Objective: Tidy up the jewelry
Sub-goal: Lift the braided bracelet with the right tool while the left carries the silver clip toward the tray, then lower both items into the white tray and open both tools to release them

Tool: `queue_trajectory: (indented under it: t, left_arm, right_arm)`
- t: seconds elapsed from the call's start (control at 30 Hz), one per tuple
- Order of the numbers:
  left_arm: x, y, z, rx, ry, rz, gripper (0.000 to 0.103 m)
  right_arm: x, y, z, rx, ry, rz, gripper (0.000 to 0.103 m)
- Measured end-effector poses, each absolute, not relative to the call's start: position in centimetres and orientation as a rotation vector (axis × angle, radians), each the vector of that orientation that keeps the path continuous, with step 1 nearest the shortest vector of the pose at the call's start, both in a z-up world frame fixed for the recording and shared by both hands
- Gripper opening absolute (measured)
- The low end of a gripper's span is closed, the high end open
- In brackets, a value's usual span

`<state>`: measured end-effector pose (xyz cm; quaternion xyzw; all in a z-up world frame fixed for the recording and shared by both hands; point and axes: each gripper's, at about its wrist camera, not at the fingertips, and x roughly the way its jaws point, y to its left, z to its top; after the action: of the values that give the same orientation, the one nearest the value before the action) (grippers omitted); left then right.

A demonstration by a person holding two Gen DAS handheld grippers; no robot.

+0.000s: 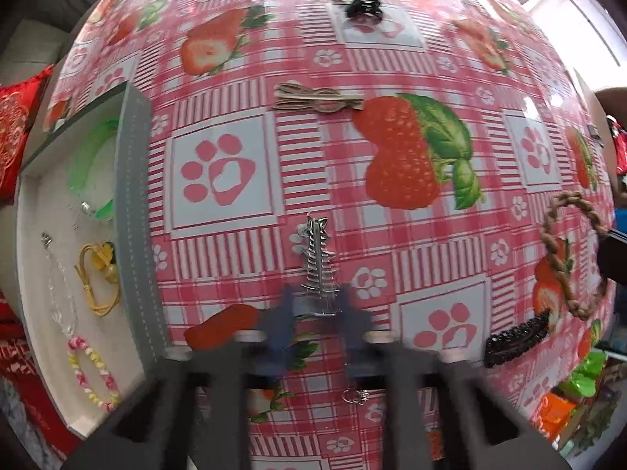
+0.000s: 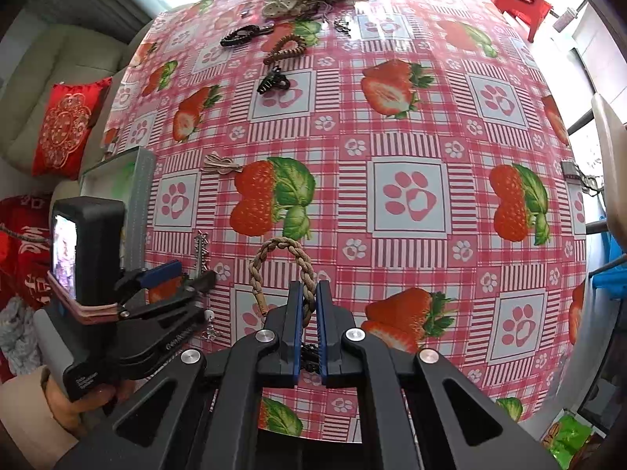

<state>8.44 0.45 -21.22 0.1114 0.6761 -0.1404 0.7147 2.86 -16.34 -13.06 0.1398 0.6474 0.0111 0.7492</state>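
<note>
One silver fishbone clip lies on the tablecloth with the left gripper clamped on its near end; the right gripper pinches one braided rope bracelet. The white tray holds one green bangle, one yellow cord, one pink-yellow twisted bracelet

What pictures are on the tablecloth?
The tablecloth is red-and-white checked, with strawberries, pink paw prints and little flowers. The right wrist view shows it best.
</note>
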Motion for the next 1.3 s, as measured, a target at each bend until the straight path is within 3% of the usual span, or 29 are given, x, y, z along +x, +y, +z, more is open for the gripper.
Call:
queue_trajectory:
  t: [0.67,1.07,1.3]
  left_arm:
    - [8.8,7.4,-14.0,-0.034,1.375,-0.343,0.017]
    - [9.4,16.8,-10.8,-0.157,1.27,-0.193,0.017]
    - [10.4,22.2,-11.9,-0.204,1.254,-0.082,0.017]
  right_arm:
    - [5.0,-13.1,-11.7,0.291,1.383,0.106,0.007]
    - [8.6,-5.2,-10.5,0.212,1.366,0.263,0.007]
    - [11.9,1.5,-10.6,0.157,1.358,0.379,0.007]
